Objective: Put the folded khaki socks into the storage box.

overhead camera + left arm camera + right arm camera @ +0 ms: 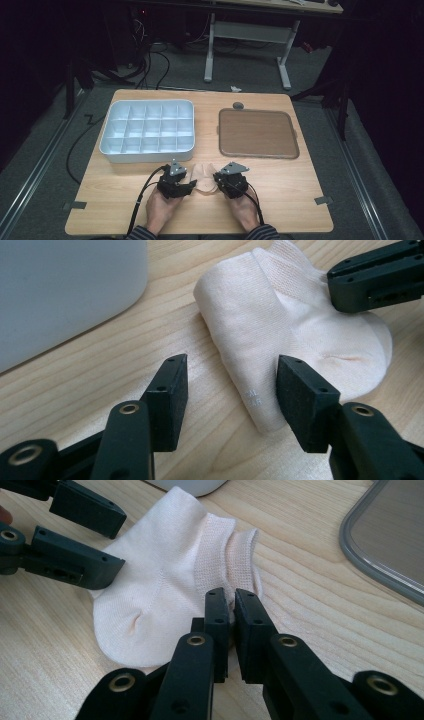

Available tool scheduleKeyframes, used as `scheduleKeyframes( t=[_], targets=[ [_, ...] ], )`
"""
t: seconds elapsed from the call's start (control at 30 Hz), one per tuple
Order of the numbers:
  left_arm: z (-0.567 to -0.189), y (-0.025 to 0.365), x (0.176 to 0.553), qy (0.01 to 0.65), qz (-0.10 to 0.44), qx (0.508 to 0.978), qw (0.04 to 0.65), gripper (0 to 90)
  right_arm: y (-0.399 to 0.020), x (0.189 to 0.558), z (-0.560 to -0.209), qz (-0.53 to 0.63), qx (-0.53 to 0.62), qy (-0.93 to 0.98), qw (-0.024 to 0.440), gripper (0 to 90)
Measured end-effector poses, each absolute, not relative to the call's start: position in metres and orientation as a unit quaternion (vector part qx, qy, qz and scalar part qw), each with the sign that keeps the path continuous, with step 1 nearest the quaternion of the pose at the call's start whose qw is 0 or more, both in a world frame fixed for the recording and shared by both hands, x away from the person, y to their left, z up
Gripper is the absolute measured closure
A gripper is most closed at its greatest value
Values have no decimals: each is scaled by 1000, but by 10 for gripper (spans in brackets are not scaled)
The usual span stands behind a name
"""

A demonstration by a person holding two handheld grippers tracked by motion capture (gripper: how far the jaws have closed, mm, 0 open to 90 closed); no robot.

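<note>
A pale peach ankle sock (202,181) lies flat on the wooden table near its front edge, between my two grippers. In the left gripper view the sock (280,325) has one side folded over, and my left gripper (232,375) stands open with that folded edge between its jaws. My right gripper (232,600) is shut on the sock (160,585) at its ribbed cuff edge. The high view has the left gripper (192,186) and the right gripper (216,177) pointing at each other across the sock.
A white tray (147,131) split into several compartments stands behind the sock at the left. A brown flat tray with a grey rim (257,133) lies at the right, with a small grey disc (238,105) behind it. Bare wood (290,185) stretches right of my hands.
</note>
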State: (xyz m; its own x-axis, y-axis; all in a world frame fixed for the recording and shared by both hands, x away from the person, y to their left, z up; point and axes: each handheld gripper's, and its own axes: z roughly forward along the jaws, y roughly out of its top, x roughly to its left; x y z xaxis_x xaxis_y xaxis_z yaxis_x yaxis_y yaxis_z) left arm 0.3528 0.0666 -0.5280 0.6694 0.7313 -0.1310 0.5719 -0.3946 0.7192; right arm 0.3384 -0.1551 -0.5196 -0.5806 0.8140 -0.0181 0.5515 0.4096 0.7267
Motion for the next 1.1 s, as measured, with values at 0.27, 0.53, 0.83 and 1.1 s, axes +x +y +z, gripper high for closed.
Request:
scheduleKeyframes(
  t=[0.27, 0.53, 0.83, 1.1],
  targets=[
    [-523, 68, 354, 410, 67, 823, 388, 498, -156, 338, -512, 368, 421, 811, 172, 742],
    [-506, 78, 370, 418, 61, 804, 418, 482, -152, 326, -494, 400, 398, 808, 170, 829],
    [-512, 74, 391, 434, 38, 797, 418, 504, -132, 327, -504, 389, 389, 821, 150, 877],
    [-520, 70, 396, 439, 22, 796, 417, 513, -127, 330, -515, 367, 393, 831, 144, 879]
  ],
)
